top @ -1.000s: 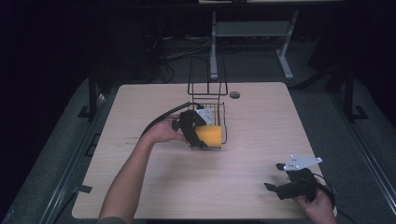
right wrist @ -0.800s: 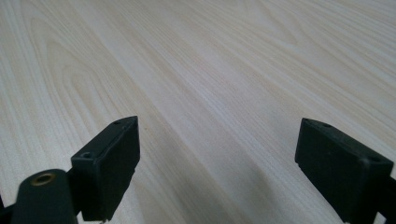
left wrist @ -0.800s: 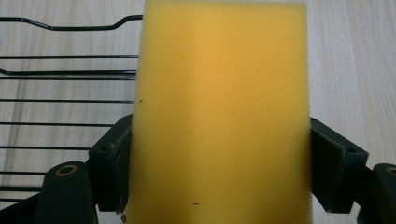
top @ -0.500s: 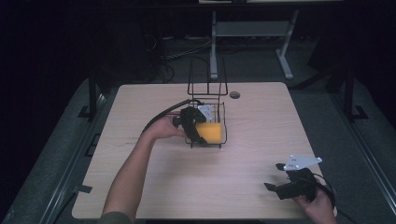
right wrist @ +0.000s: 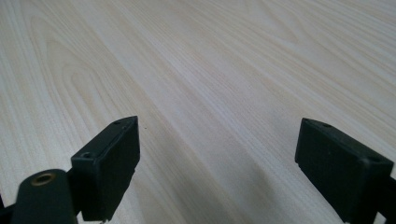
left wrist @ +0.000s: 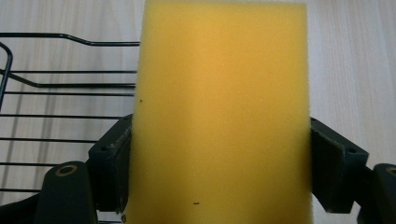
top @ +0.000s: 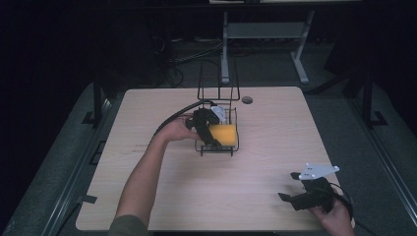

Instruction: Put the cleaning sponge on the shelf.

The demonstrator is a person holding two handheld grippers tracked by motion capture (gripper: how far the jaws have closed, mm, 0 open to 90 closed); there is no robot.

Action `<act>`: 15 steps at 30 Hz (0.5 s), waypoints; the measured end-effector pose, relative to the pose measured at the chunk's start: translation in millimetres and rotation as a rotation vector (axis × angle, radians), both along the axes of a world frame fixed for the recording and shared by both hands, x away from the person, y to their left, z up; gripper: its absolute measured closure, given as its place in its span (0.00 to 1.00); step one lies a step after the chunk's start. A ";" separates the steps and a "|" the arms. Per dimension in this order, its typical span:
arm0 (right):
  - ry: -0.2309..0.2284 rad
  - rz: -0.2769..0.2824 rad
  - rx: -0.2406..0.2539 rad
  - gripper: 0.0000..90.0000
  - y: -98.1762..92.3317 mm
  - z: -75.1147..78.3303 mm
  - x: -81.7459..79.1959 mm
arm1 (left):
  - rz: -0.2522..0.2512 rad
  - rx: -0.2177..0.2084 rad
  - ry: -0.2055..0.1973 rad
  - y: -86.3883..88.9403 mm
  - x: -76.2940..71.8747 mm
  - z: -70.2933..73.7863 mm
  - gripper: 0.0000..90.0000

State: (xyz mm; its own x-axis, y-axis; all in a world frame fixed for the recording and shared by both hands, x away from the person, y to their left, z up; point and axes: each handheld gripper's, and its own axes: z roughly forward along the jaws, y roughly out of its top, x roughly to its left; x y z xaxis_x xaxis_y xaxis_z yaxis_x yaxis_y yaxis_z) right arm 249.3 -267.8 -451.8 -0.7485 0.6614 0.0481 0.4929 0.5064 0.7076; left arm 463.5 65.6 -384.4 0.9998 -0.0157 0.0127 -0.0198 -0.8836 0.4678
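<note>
A yellow sponge (top: 223,133) lies inside the low part of a black wire rack (top: 218,147) at the middle of the wooden table (top: 147,196). My left gripper (top: 209,129) is shut on the sponge (left wrist: 219,112), whose two sides are pressed by the black jaws; rack wires (left wrist: 56,93) run to the left under it. My right gripper (top: 294,189) hovers near the table's front right corner, a hand behind it. In the right gripper view its jaws stand wide apart (right wrist: 217,158) over bare wood, holding nothing.
The rack has tall wire loops (top: 219,81) at its far end. A round cable hole (top: 247,100) sits in the table behind the rack. A metal frame (top: 260,34) stands on the dark floor beyond the table. A black cable (top: 169,120) trails from my left gripper.
My left gripper has carried the sponge a little farther and lower into the wire rack. The right gripper has stayed put.
</note>
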 end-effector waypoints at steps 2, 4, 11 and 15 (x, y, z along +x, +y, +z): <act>0.001 0.000 0.001 0.15 0.0 0.1 0.0 | 0.004 0.002 0.002 0.1 0.7 -1.5 0.24; -0.002 0.001 -0.001 0.15 0.0 0.0 0.1 | 0.012 0.013 0.012 0.2 3.3 -5.5 0.24; -0.004 0.002 0.001 0.15 0.4 0.3 -0.2 | 0.021 0.011 0.017 0.6 7.8 -9.1 0.24; -0.004 0.002 -0.002 0.15 -0.1 0.5 0.0 | 0.031 0.003 0.011 2.3 11.2 -11.0 0.24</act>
